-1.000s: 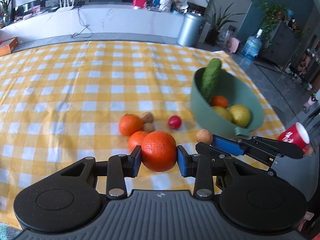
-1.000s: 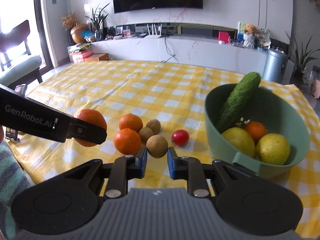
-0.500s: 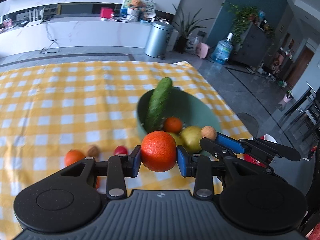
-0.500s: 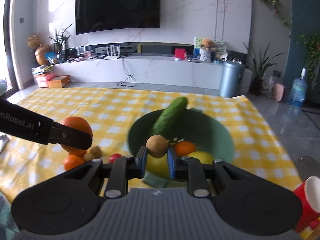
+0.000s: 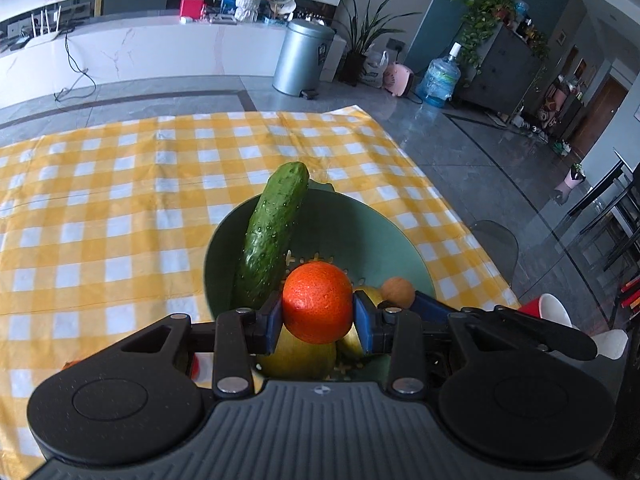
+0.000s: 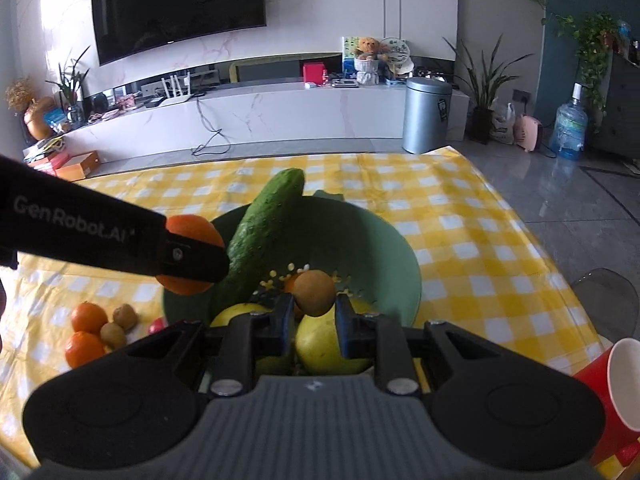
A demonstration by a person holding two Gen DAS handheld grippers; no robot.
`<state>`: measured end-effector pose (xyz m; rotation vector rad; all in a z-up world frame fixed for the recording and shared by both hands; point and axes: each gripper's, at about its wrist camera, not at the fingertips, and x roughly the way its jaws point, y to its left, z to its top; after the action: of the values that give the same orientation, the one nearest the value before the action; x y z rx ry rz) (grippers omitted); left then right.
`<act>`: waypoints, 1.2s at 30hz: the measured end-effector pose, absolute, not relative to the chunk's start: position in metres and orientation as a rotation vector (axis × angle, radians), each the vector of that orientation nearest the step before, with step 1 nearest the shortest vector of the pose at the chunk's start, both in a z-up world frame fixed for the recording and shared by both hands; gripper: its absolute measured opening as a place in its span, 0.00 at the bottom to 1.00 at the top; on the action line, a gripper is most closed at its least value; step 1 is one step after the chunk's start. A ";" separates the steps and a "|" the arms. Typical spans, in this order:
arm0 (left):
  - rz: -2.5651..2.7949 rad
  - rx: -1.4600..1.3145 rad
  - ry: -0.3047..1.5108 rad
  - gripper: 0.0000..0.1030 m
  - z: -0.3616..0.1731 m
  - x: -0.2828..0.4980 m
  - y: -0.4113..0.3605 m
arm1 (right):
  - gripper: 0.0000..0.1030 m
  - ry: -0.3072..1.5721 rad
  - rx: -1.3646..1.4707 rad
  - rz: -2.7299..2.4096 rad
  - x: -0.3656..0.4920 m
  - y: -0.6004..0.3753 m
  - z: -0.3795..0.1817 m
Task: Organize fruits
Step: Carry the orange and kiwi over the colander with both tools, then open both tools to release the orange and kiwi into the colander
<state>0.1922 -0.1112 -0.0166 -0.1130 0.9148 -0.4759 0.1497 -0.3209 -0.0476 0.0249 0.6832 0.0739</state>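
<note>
Just ahead of both tools, over green bowl (image 5: 404, 252) already loaded with cucumber (image 5: 272, 236) and yellow fruits: left tool (image 5: 318, 318) clenched on orange (image 5: 318, 302), right tool (image 6: 314, 320) clenched on small brown fruit (image 6: 315, 293); left of right tool, oranges (image 6: 86, 330) and brown fruits on counter (image 6: 460, 216) yet to collect.

the red cup (image 6: 612, 390) is cut off by the edge; the cucumber's (image 5: 272, 236) lower end is hidden.

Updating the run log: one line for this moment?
left gripper: shut on orange | right gripper: shut on small brown fruit | both above green bowl
</note>
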 end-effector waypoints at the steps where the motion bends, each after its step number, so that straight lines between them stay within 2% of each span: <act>1: -0.476 -0.116 0.918 0.40 -0.019 0.195 -0.112 | 0.18 0.687 0.033 0.065 0.155 -0.323 -0.049; 13: -0.484 -0.138 0.962 0.40 -0.041 0.220 -0.127 | 0.18 0.756 0.118 0.065 0.180 -0.332 -0.068; 31: -0.461 -0.142 1.010 0.40 -0.061 0.225 -0.137 | 0.22 0.741 0.123 0.088 0.180 -0.331 -0.070; 36: -0.443 -0.138 1.013 0.43 -0.060 0.223 -0.139 | 0.22 0.740 0.120 0.090 0.179 -0.331 -0.070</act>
<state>0.2231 -0.1386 -0.0602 -0.1376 1.0125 -0.4434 0.1795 -0.3306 -0.0697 0.1197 0.7398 0.0901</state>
